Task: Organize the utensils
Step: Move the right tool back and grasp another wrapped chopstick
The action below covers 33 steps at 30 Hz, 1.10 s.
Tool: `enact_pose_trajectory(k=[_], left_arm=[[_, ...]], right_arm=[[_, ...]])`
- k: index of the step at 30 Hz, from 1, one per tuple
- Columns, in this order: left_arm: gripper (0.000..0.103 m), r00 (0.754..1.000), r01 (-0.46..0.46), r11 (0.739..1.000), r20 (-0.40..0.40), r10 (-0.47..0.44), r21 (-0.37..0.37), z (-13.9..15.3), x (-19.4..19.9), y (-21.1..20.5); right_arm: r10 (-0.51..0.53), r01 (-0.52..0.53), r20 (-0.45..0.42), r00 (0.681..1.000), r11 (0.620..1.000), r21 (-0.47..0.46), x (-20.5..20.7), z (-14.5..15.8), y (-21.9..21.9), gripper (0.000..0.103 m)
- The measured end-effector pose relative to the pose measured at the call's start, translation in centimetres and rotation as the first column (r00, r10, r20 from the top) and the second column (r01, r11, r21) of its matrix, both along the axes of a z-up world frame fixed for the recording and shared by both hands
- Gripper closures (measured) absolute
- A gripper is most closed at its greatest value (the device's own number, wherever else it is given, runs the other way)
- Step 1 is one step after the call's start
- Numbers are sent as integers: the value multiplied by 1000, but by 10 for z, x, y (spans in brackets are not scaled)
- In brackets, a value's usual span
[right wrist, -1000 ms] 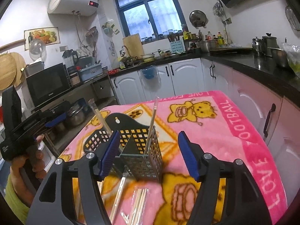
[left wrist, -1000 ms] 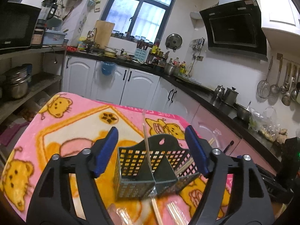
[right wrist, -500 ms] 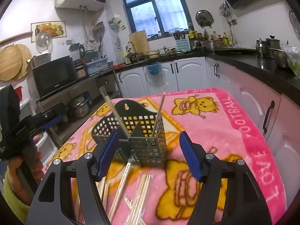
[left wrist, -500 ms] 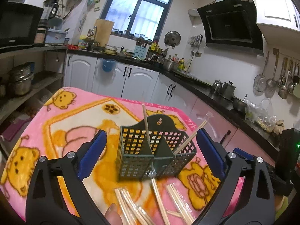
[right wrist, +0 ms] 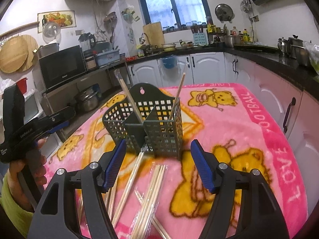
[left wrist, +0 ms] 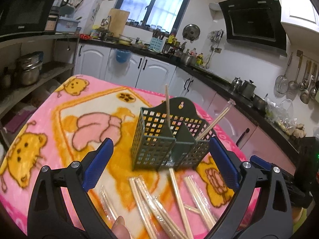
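Dark green perforated caddy (left wrist: 167, 139) stands upright mid-blanket, two compartments split by a solid divider, hanging tab at the back. One chopstick pair (left wrist: 167, 105) stands near-vertical in one compartment; another (left wrist: 216, 120) leans outward in the other. More wrapped chopsticks (right wrist: 149, 197) lie loose and crossed on the blanket's near side, one touching the caddy's base.

At frame centre stands a dark green utensil caddy (left wrist: 159, 139) with a square-hole grid. Pale tan chopsticks (right wrist: 151, 191) lie low in the frame on a pink blanket (right wrist: 229, 123) printed with yellow-orange bears. Both grippers' pads (left wrist: 97, 163) are blue.
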State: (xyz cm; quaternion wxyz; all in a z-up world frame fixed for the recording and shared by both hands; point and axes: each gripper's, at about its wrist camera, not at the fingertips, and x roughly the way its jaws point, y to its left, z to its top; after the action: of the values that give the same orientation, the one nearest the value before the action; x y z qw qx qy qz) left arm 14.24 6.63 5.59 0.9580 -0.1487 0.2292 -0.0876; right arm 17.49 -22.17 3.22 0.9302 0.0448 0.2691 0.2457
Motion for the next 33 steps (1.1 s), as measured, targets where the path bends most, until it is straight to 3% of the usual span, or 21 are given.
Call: enact_pose_trajectory(k=[13, 21, 23, 26, 33], left_arm=[[16, 996, 0, 1000, -90, 2, 19, -33, -5, 7], [49, 986, 28, 999, -166, -21, 38, -59, -2, 1], [62, 980, 32, 999, -196, -23, 44, -65, 0, 1], [75, 971, 46, 998, -236, -35, 41, -76, 2, -1], [81, 939, 67, 995, -341, -40, 69, -96, 15, -4]], right_arm=[[38, -40, -67, 997, 998, -39, -2, -20, 9, 53], [65, -76, -148, 987, 994, -76, 6, -39, 14, 77], [65, -80, -174, 983, 993, -83, 11, -44, 16, 78], [58, -80, -206, 977, 992, -100, 19, -51, 19, 79], [51, -99, -290, 956, 983, -155, 44, -70, 33, 80]])
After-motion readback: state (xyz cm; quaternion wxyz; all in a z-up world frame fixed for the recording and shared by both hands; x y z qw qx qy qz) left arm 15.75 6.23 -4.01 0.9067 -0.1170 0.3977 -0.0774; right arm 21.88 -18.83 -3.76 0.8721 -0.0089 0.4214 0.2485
